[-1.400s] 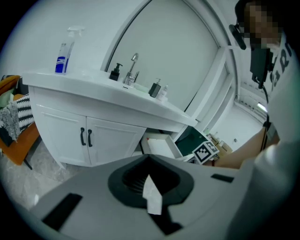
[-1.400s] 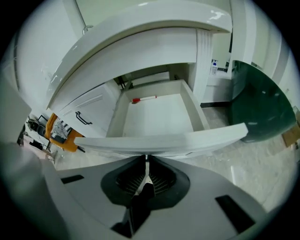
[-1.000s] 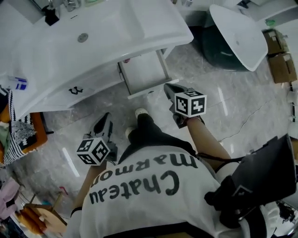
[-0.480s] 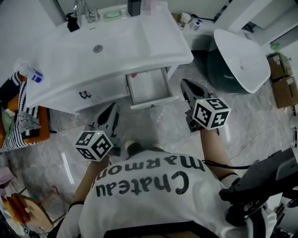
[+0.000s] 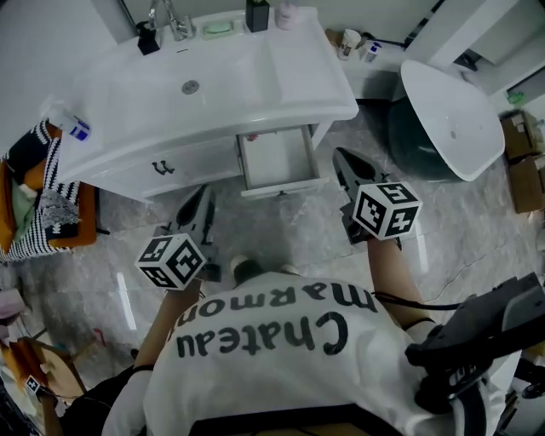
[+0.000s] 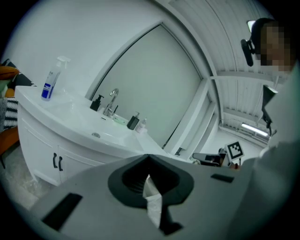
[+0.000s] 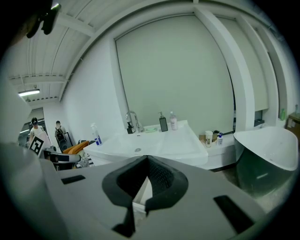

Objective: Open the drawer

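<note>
The person stands facing the washstand (image 5: 128, 162), both forearms stretched forward and bent at the elbow. The left gripper (image 5: 204, 196) is held in front of the left hip, pointing forward and slightly down toward the cabinet doors (image 5: 162, 168). Its jaws are pressed together with nothing between them. The right gripper (image 5: 341, 160) is held further out on the other side at a similar shallow downward tilt. Its jaws are likewise closed and empty.

The drawer (image 5: 277, 159) is on the right side of the washstand, below the counter edge. It stands pulled out over the marble floor (image 5: 281, 226), its white inside showing. In the head view the right gripper's tip lies just beside the drawer's front right corner, not touching it. The left gripper is well apart from the drawer, to its left.

The sink (image 5: 192, 85) lies in the counter above, with a tap (image 5: 174, 19), a dark soap bottle (image 5: 257, 14) and a spray bottle (image 5: 72, 128) at the left end. A white tub (image 5: 451, 111) stands to the right of the washstand, with cardboard boxes (image 5: 521, 140) beyond it. An orange seat with striped cloth (image 5: 34, 192) is at the far left. Nothing lies between the grippers and the drawer front.
</note>
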Tool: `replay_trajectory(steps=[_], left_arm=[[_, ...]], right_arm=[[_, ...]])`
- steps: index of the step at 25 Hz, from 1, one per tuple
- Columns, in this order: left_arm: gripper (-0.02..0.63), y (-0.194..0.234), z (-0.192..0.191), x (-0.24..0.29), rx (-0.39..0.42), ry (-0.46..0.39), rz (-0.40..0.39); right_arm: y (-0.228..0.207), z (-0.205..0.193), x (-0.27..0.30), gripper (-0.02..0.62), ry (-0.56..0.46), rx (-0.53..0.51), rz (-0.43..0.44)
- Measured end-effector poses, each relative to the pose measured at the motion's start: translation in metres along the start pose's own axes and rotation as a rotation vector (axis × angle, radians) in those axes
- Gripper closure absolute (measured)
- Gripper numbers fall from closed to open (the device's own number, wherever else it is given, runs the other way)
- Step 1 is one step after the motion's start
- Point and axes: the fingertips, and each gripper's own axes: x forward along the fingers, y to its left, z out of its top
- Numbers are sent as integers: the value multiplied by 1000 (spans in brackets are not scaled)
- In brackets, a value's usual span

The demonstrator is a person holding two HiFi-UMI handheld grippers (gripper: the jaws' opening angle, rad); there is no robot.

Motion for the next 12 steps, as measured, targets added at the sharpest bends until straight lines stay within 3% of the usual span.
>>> replay_trajectory(steps=[12], left_arm=[[598,-9,-16,-9,-7,11,17]], right_arm=[[-3,-8,-17,585,2,-34,-2]])
